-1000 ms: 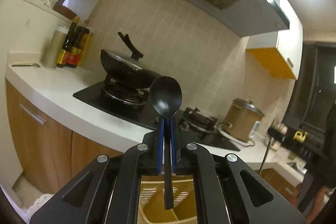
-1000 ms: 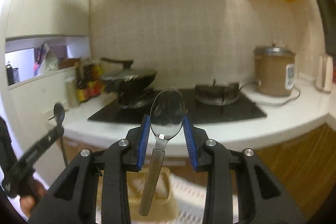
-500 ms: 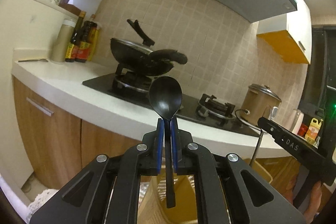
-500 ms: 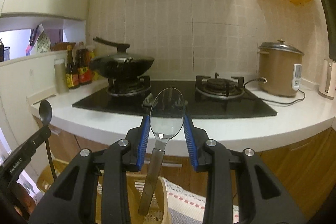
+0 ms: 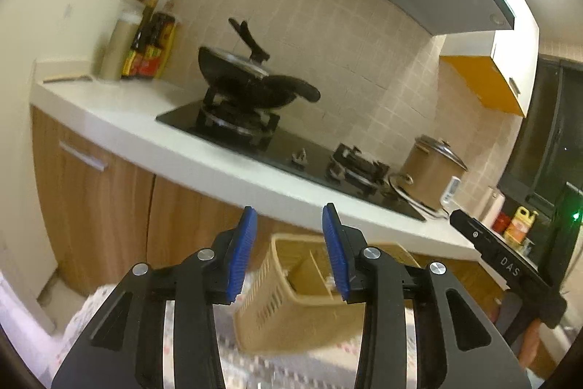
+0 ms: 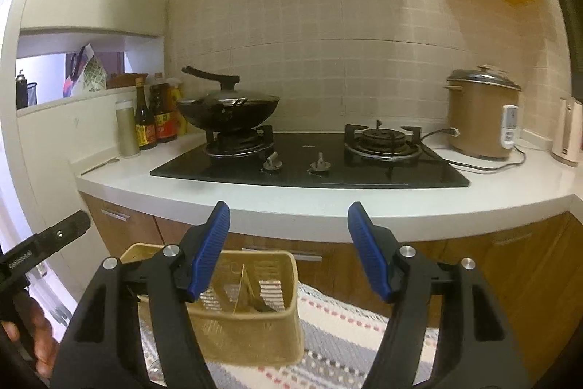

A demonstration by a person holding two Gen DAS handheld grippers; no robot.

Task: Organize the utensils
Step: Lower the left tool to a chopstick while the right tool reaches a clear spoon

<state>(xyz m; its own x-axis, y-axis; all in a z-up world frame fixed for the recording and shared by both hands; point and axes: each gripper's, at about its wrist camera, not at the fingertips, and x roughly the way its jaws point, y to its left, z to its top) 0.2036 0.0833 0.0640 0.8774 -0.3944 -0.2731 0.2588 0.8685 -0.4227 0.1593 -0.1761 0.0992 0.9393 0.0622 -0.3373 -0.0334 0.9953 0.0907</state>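
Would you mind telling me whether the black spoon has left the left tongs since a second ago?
Yes. The left tongs have just been opening and hold nothing; the spoon, once level with the stove, is gone, presumably dropped toward the basket below.

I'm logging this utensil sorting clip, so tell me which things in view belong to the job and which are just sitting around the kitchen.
Part of the job:
- yellow utensil basket, with dividers
- left gripper, jaws just opened, nothing between them
- right gripper, jaws just opened, nothing between them

Just lying about:
- black wok on the stove
- sauce bottles
- brown rice cooker
- striped mat
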